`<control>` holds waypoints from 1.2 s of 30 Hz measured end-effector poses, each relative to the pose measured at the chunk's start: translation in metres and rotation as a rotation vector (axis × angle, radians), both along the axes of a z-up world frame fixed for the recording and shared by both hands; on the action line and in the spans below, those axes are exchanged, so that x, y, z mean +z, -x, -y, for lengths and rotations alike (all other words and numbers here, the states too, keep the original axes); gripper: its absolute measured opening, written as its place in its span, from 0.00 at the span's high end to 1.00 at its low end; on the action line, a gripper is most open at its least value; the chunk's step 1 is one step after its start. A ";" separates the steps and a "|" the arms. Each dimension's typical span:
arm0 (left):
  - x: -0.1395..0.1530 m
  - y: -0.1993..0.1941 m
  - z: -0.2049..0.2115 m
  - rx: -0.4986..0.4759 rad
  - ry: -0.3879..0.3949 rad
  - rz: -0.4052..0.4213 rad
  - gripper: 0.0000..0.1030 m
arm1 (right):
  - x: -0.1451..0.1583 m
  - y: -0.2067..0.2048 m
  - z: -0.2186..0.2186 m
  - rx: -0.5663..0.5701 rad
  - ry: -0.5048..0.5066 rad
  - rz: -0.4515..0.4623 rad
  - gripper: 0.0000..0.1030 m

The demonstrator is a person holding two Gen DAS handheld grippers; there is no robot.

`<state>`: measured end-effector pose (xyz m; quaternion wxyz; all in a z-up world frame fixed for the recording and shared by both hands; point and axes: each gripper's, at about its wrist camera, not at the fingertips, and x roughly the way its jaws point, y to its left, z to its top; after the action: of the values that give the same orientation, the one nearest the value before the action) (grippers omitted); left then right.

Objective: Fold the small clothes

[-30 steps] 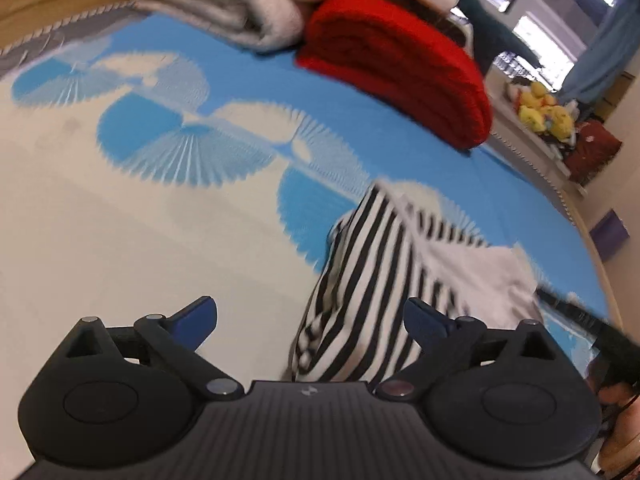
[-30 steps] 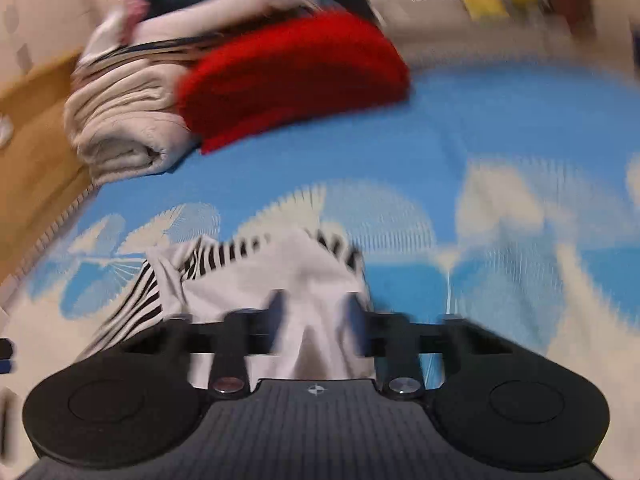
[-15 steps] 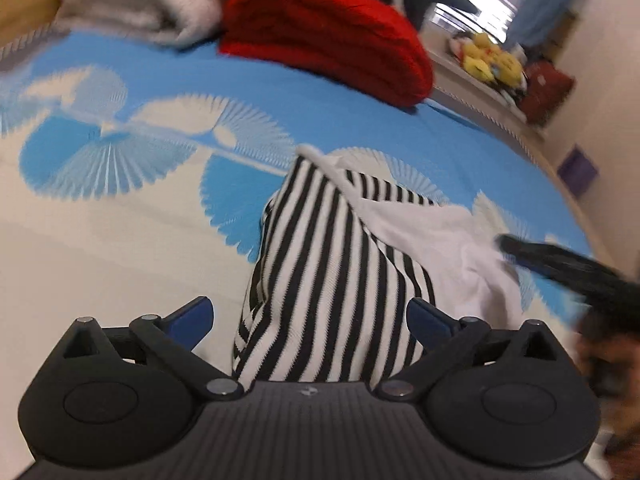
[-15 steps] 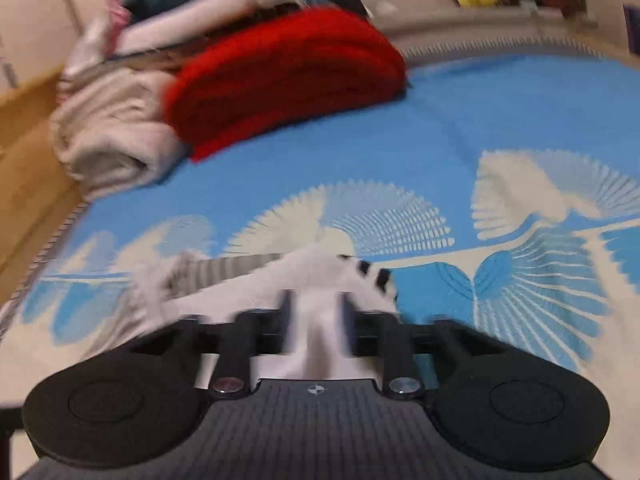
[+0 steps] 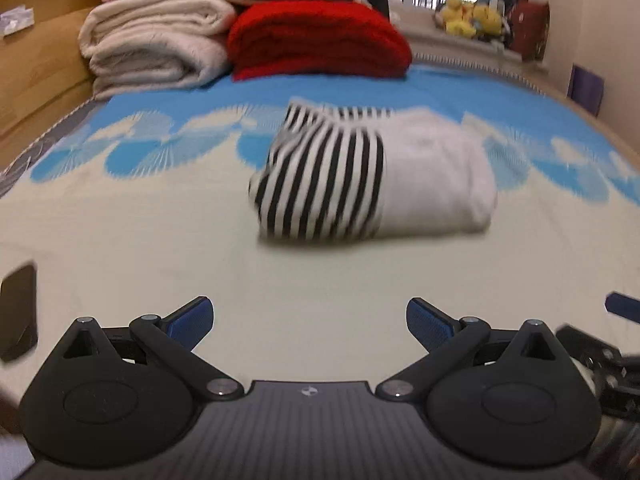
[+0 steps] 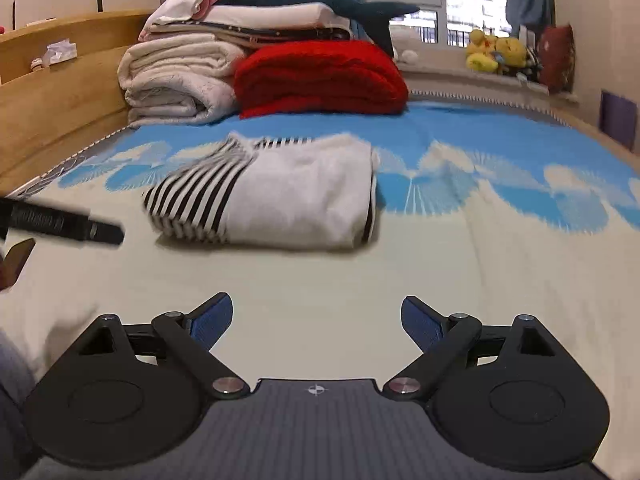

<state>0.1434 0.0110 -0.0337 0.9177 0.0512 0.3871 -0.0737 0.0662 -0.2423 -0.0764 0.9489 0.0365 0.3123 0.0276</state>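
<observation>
A small garment (image 5: 372, 178), white with a black-and-white striped sleeve, lies folded into a compact bundle on the blue and cream bed cover (image 5: 160, 248). In the right wrist view the same garment (image 6: 276, 196) sits ahead and slightly left. My left gripper (image 5: 309, 322) stands open well short of it, with nothing between its blue pads. My right gripper (image 6: 317, 318) is also back from the garment; its jaws are opening wide and hold nothing. The left gripper's dark finger (image 6: 68, 224) shows at the left edge of the right wrist view.
Folded cream blankets (image 6: 176, 80) and a red blanket (image 6: 320, 78) are stacked at the far end of the bed, with a plush shark (image 6: 316, 0) on top. A wooden bed frame (image 6: 52, 96) runs along the left. Yellow plush toys (image 6: 496, 54) sit on the windowsill.
Both grippers have drawn back from the garment, which now lies folded farther ahead. The right gripper, shut on the white fabric before, has let go and opened. The left view has rolled level.
</observation>
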 end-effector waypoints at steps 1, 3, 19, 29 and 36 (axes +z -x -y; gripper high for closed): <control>-0.004 0.010 -0.001 0.007 0.008 0.005 0.00 | -0.005 0.005 -0.002 0.000 0.004 -0.013 0.11; -0.010 0.024 -0.001 0.045 -0.018 0.027 0.00 | -0.012 0.015 -0.007 -0.014 0.035 -0.019 0.11; -0.018 0.052 0.004 0.038 -0.097 0.076 0.00 | -0.014 0.039 -0.020 0.011 0.066 0.095 0.11; -0.020 0.049 0.007 0.031 -0.091 0.069 0.00 | -0.018 0.036 -0.020 -0.002 0.066 0.073 0.11; -0.021 0.047 0.007 0.031 -0.083 0.062 0.00 | -0.022 0.033 -0.027 0.018 0.076 0.063 0.11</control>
<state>0.0967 0.0043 -0.0549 0.9272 0.0855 0.3621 -0.0419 0.0334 -0.2150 -0.0980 0.9586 -0.0031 0.2836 0.0254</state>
